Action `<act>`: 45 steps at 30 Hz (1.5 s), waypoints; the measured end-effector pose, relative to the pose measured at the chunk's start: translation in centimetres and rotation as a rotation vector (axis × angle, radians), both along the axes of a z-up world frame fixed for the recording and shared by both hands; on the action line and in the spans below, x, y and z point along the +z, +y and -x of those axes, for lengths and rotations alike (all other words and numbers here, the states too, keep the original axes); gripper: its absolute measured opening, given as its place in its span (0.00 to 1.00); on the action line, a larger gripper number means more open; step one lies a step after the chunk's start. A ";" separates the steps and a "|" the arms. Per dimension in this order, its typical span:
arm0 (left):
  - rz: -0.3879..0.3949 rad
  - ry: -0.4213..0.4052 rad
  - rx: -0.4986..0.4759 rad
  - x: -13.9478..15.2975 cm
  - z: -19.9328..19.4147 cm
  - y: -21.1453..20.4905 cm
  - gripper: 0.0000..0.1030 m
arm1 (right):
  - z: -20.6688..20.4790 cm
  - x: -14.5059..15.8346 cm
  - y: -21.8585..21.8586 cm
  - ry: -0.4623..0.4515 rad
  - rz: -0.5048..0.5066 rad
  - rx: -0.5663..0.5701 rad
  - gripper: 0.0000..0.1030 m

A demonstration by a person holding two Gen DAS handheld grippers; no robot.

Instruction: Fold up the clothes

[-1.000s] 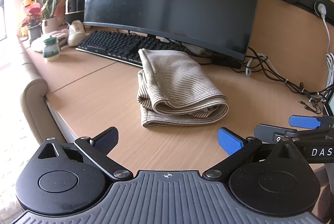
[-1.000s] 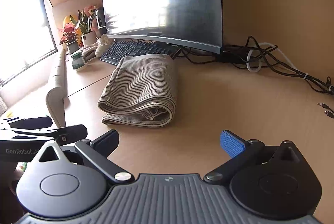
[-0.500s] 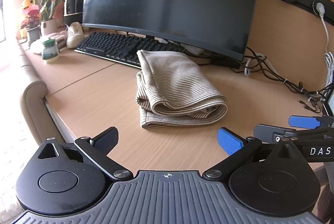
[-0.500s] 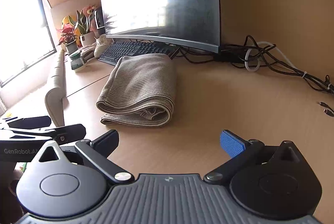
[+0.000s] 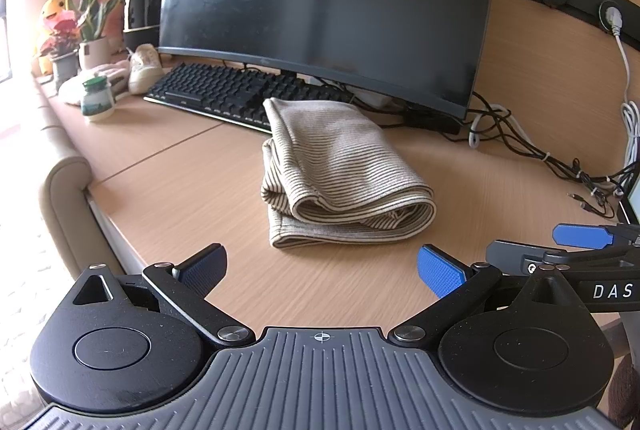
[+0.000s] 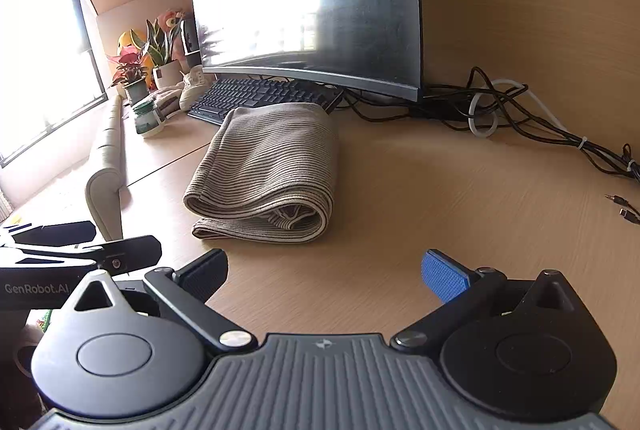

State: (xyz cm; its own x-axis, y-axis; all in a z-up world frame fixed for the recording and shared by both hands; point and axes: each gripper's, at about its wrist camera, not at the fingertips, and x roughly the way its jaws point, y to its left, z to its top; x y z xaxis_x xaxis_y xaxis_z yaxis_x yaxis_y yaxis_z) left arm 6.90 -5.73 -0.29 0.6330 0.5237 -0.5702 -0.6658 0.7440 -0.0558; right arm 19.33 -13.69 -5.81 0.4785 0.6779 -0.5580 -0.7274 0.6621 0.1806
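Lying folded on the desk (image 5: 168, 189), the striped cloth (image 5: 340, 173) touches neither gripper. Left gripper (image 5: 320, 270) and right gripper (image 6: 326, 272) both spread wide, empty, near the cloth's front edge.

Striped beige garment (image 6: 266, 169) is sitting folded up in a thick bundle on the wooden desk (image 6: 460, 197), far end nearly touching the black keyboard (image 6: 260, 95) under the curved monitor (image 6: 312, 1). Right gripper (image 6: 324, 270) hangs just short of it, fingers spread wide, nothing between them. Left gripper (image 6: 80, 246) pokes in from the left edge. Tangle of cables (image 6: 520, 113) off to the right.
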 end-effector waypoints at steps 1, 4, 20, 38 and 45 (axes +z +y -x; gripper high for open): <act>0.000 0.000 0.000 0.0 0.0 0.0 1.00 | 0.0 0.0 0.0 0.000 0.000 0.001 1.00; 0.000 -0.001 0.002 0.0 0.0 0.0 1.00 | 0.0 0.0 0.0 0.000 0.000 0.000 1.00; 0.002 -0.009 0.007 0.1 0.4 -0.2 1.00 | 0.3 0.0 0.1 -0.014 0.010 0.004 1.00; -0.002 0.007 0.025 0.1 0.6 -0.5 1.00 | 0.3 -0.1 0.2 -0.010 0.015 0.020 1.00; -0.001 0.008 0.032 0.2 0.7 -0.3 1.00 | 0.5 -0.2 0.4 -0.009 0.017 0.025 1.00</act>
State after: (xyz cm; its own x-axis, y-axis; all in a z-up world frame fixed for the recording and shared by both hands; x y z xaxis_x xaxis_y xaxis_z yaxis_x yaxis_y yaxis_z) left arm 6.18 -6.06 -0.11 0.6112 0.5440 -0.5748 -0.6895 0.7226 -0.0493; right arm 18.85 -13.33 -5.97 0.4667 0.6799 -0.5656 -0.7450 0.6469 0.1630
